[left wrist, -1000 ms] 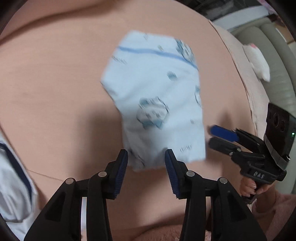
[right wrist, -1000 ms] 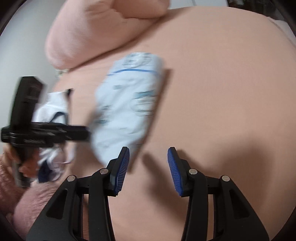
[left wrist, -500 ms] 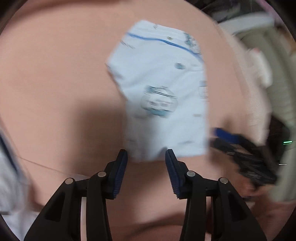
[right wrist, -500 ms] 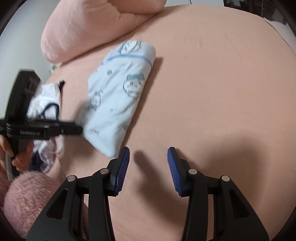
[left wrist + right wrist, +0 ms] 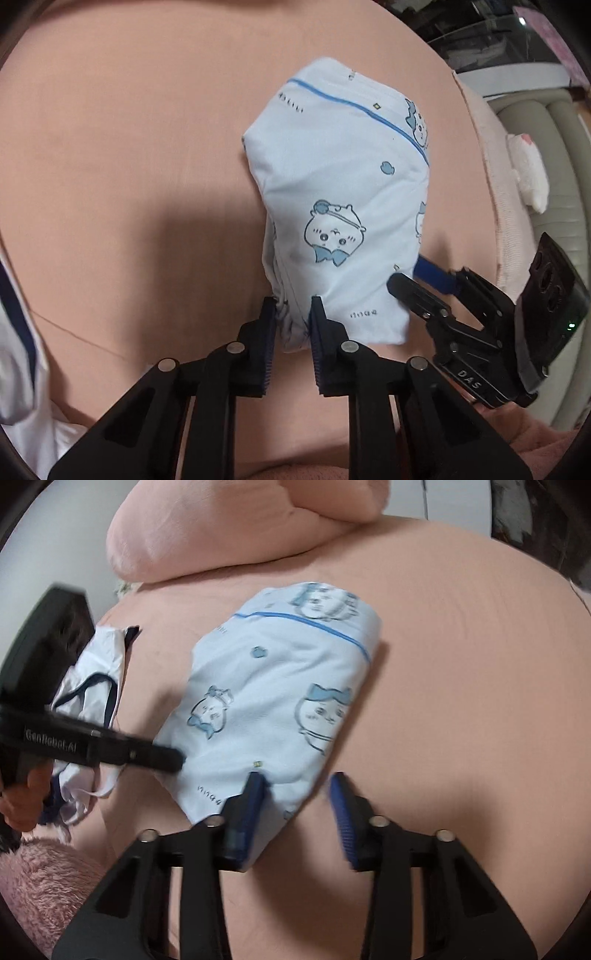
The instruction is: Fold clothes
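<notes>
Here the folded pale-blue garment is shown at frame centre on the peach bedsheet. Its near edge, half a second earlier lying free between spread pads, is now pinched by the left gripper. The right gripper is seen wide apart, one finger over the near corner, gripping nothing. A lift or further fold is judged imminent

Pink bed under folded garment

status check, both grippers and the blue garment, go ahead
Left gripper shut on folded blue garment, near corner. Right gripper open, straddling the other near corner. White garment off to the side, nothing blocking.
</notes>
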